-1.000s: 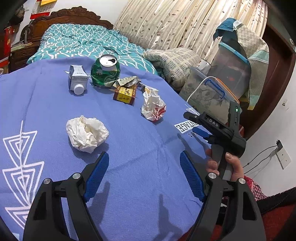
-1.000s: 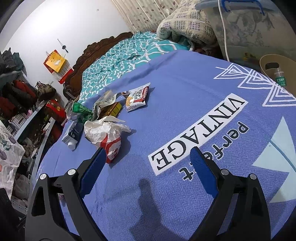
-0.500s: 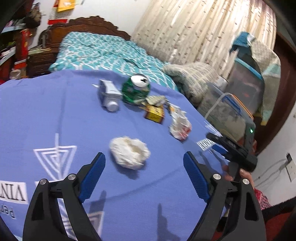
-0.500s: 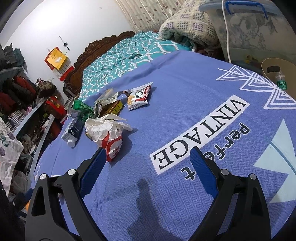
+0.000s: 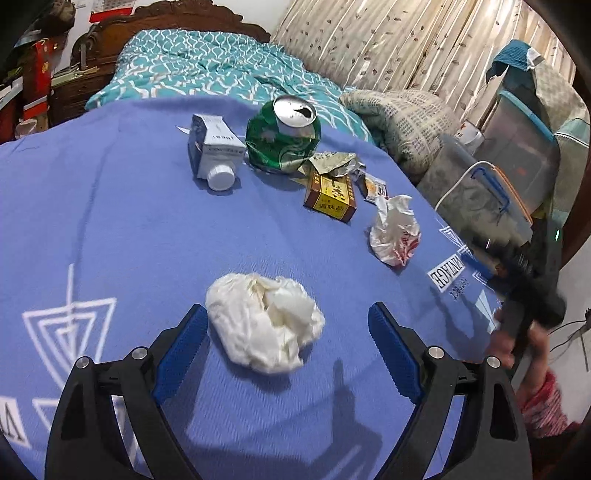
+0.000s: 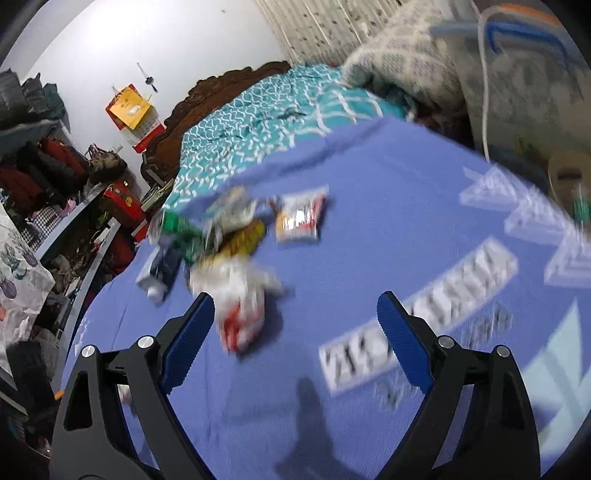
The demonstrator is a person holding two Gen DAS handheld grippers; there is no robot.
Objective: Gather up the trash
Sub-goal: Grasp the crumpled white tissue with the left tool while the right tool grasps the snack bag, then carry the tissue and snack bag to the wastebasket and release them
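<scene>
Trash lies on a blue blanket (image 5: 110, 229). A crumpled white tissue wad (image 5: 266, 325) sits between the jaws of my left gripper (image 5: 286, 307), which stand wide; the left pad is close beside it and the right pad is apart. Farther off lie a white and red wrapper (image 5: 395, 236), a yellow box (image 5: 330, 195), a crushed green can (image 5: 282, 134) and a small carton (image 5: 214, 151). In the blurred right wrist view, my right gripper (image 6: 295, 295) is open above the blanket, and the wrapper (image 6: 240, 306) lies just beside its left finger. A snack packet (image 6: 301, 219) lies beyond.
A teal quilt (image 5: 207, 66) and wooden headboard (image 5: 177, 18) lie behind the trash. A folded patterned blanket (image 5: 402, 122) and plastic storage boxes (image 5: 480, 192) stand at the right. A hand (image 5: 513, 339) holds the other gripper at the blanket's right edge. Cluttered shelves (image 6: 44, 184) line the far side.
My left gripper swung toward the tissue wad, which was ahead at the left and now lies between its slightly wider jaws. The right wrist view has shifted and blurred; the wrapper is nearer its left finger.
</scene>
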